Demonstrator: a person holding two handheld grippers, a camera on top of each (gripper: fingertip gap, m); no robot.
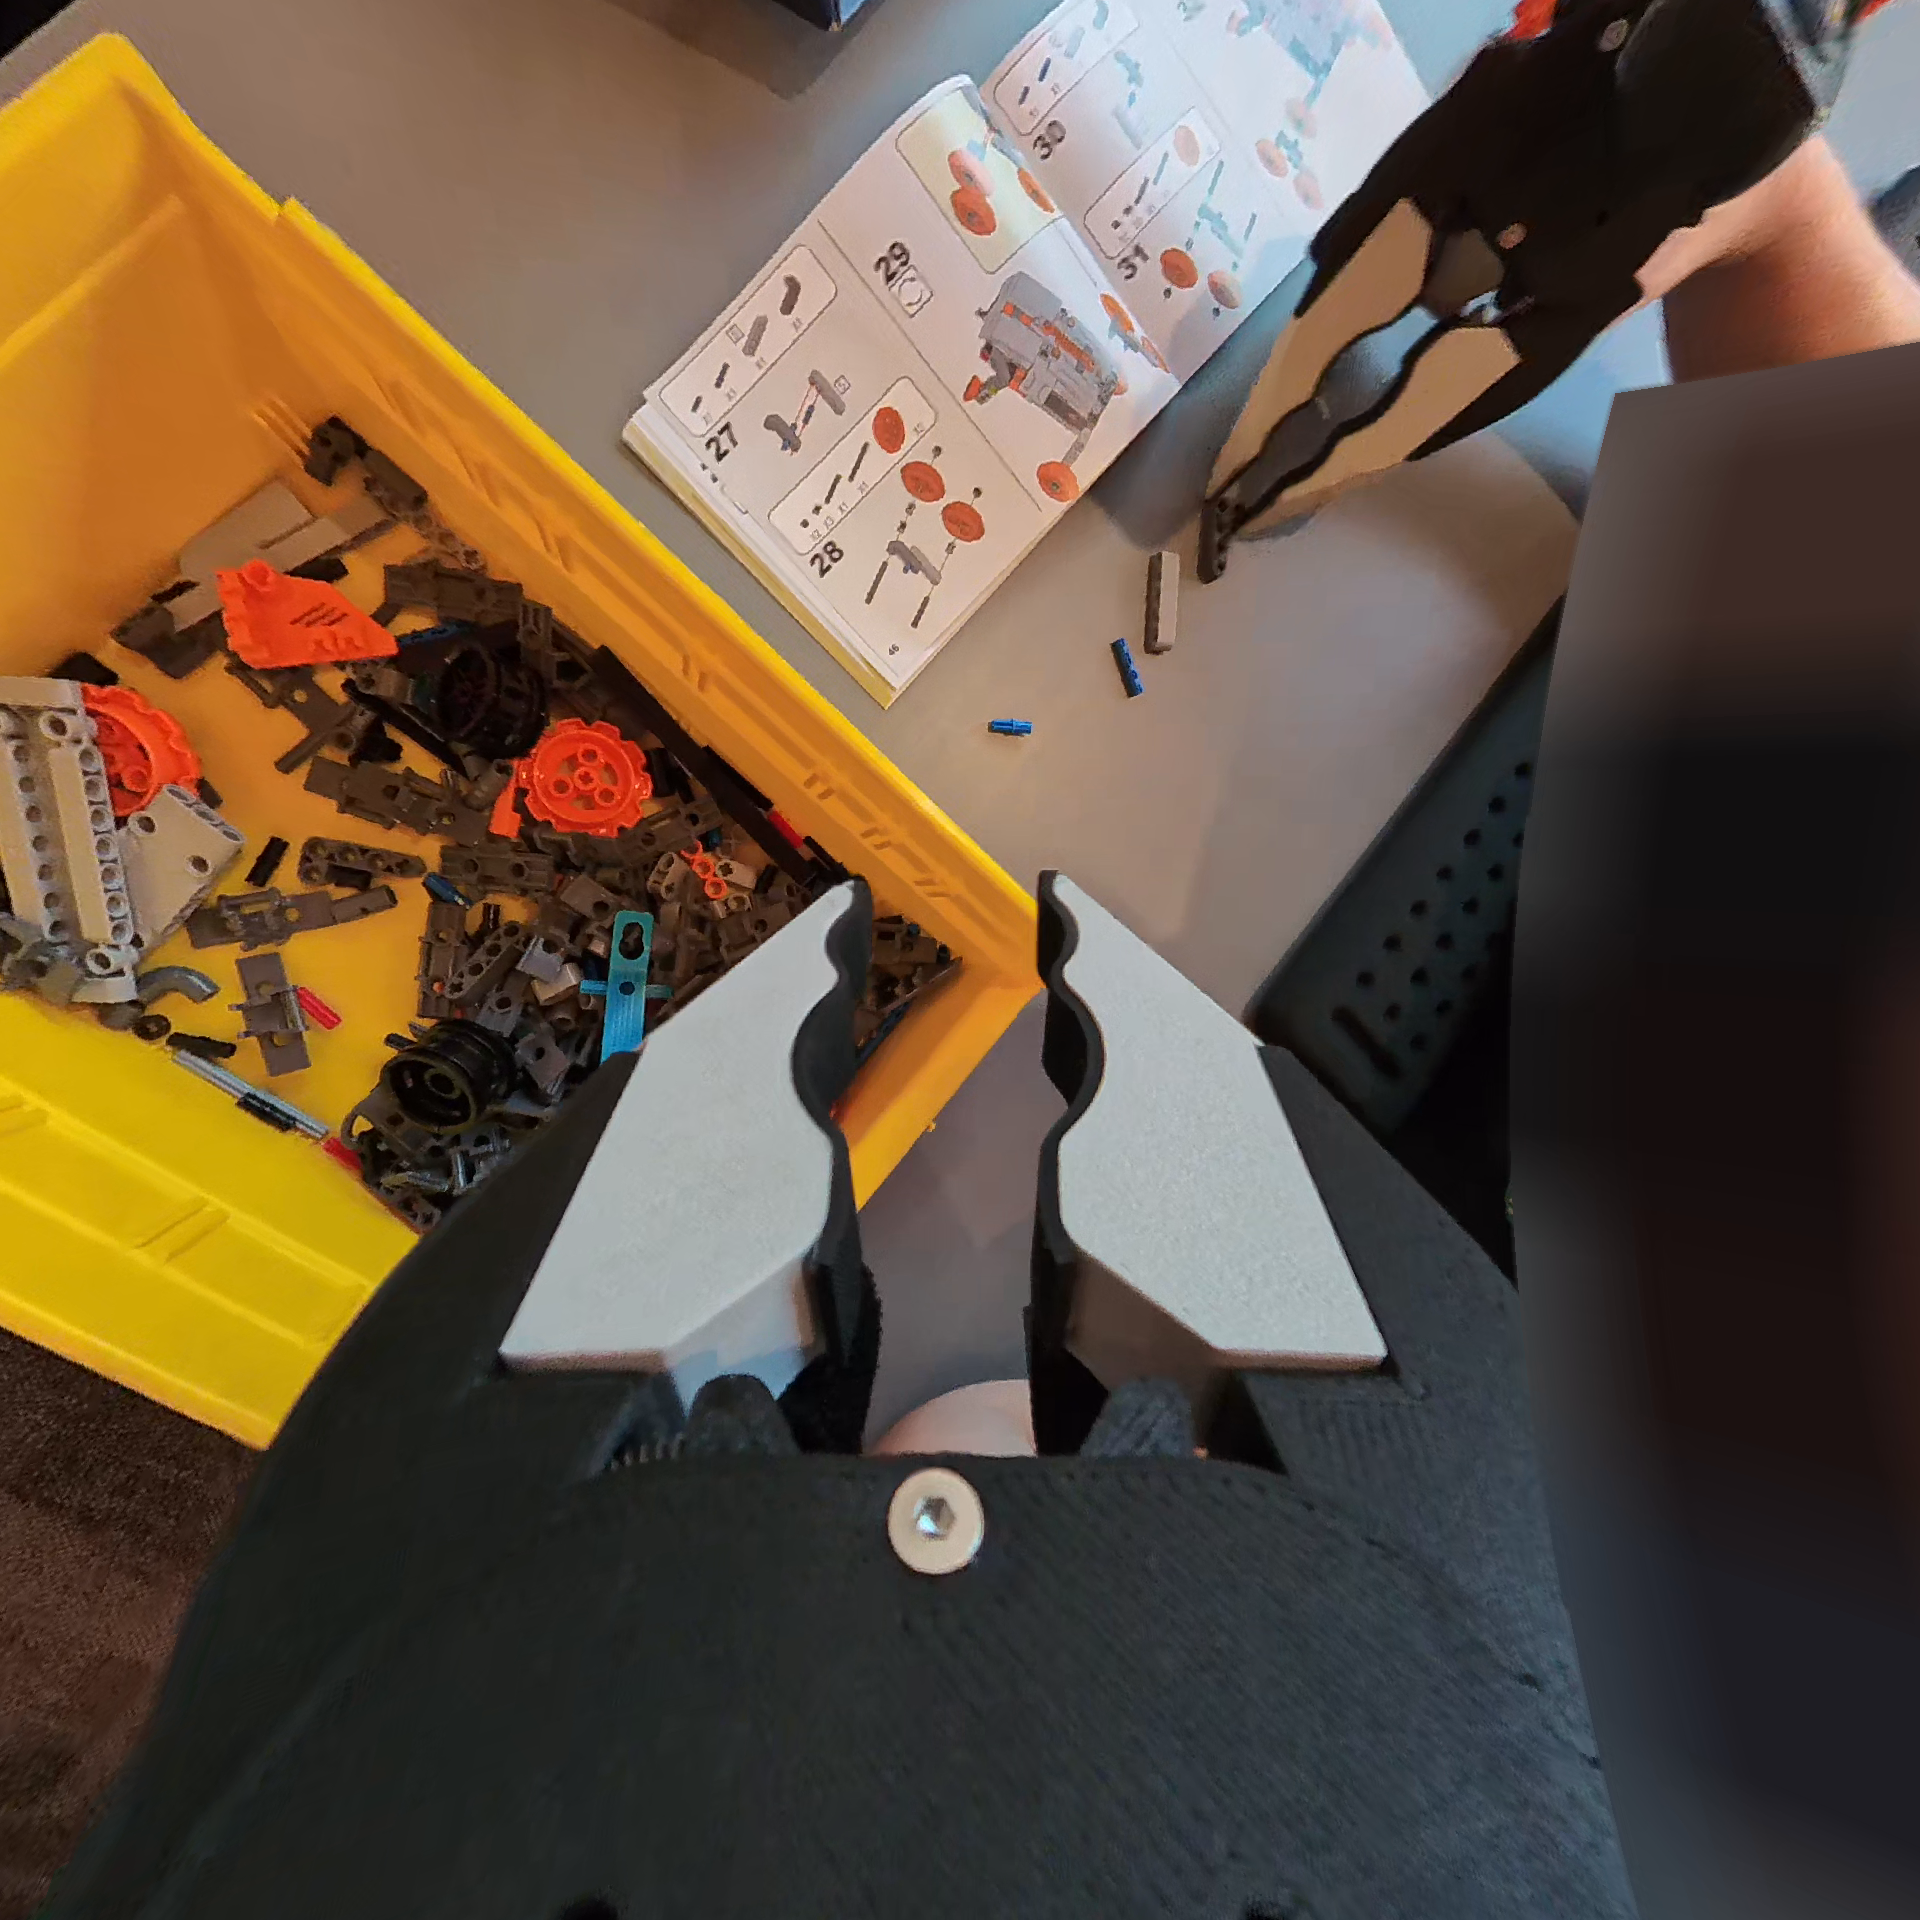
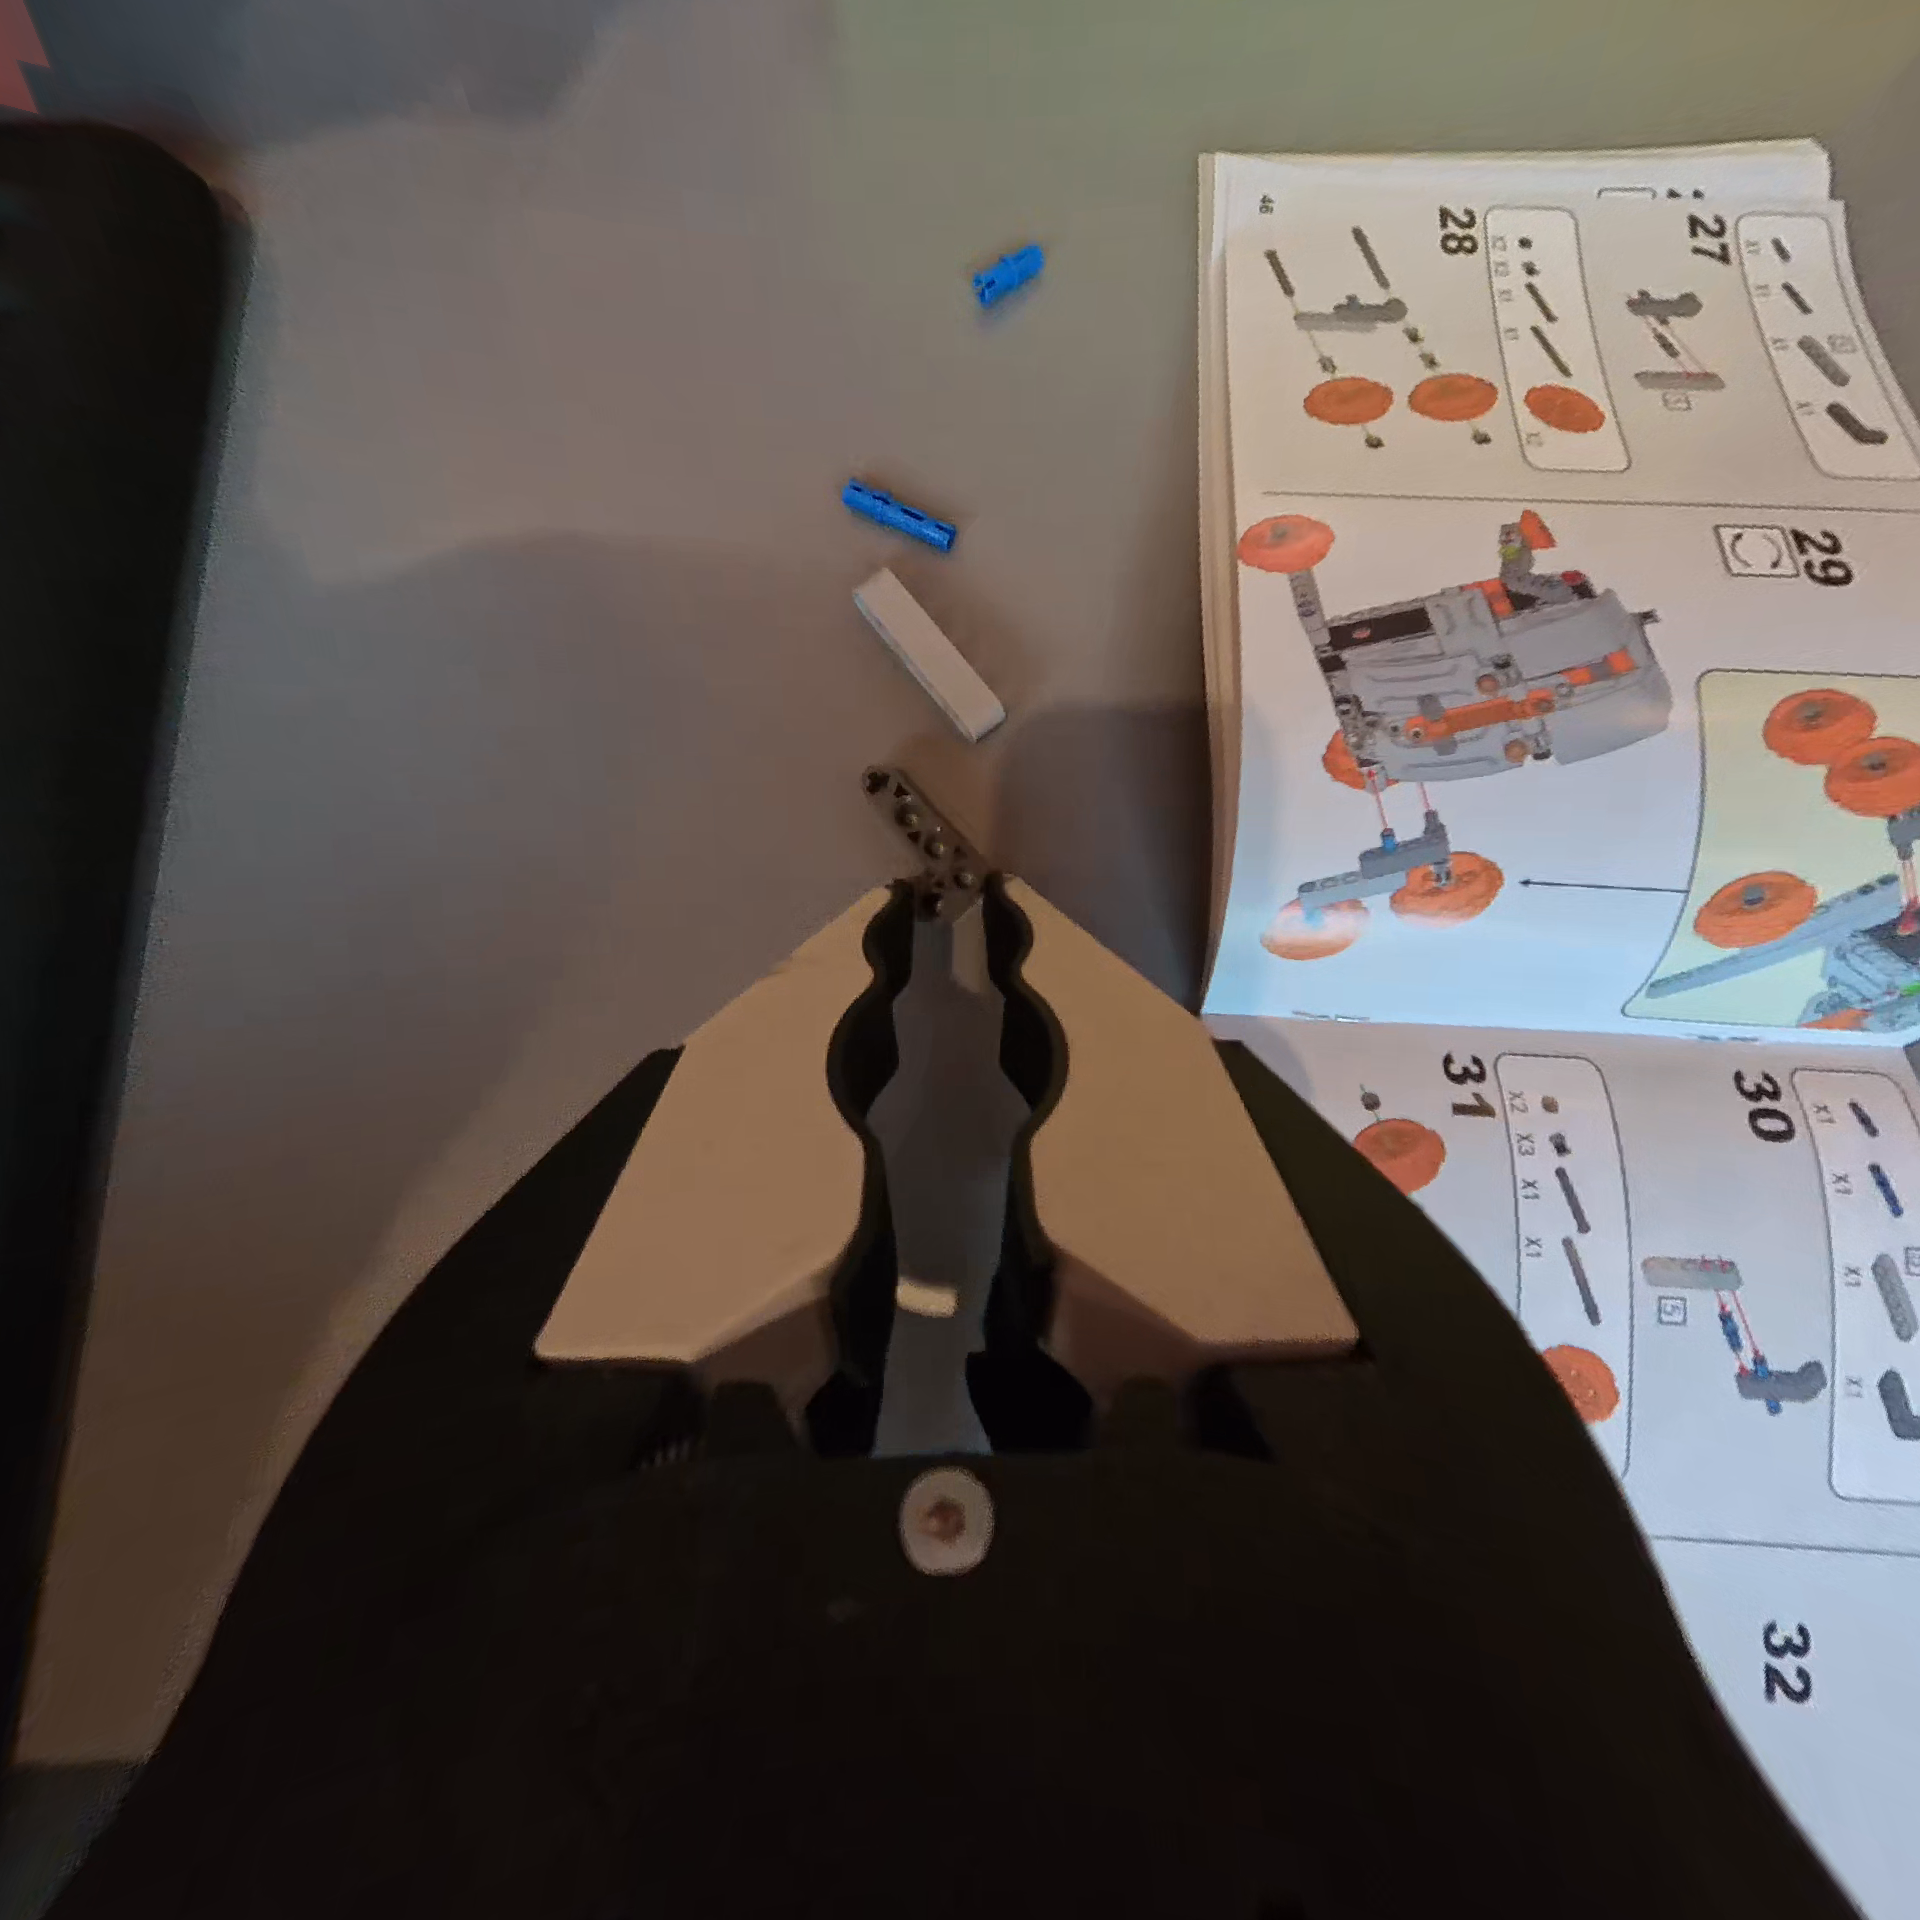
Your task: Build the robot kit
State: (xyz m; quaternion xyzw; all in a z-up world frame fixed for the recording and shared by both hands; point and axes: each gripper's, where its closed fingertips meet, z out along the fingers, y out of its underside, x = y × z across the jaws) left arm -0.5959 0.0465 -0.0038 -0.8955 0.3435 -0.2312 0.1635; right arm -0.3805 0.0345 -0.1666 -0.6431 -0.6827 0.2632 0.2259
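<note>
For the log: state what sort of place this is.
Probably a hobby or workshop table for building a toy construction kit: a yellow bin of loose building pieces, an open instruction booklet, and blue connector pins on the grey tabletop.

You're at a hobby or office-style work table, set up for building a toy kit.

You've got a plain grey table (image 1: 540, 187) with a yellow bin (image 1: 125, 343) full of loose plastic building parts (image 1: 488, 862), an open booklet (image 1: 914, 395) of build steps beside it, and a few stray pieces (image 2: 928, 655) on the tabletop. A black perforated chair (image 1: 1423, 935) stands at the table edge, over dark carpet (image 1: 83, 1507).
</note>
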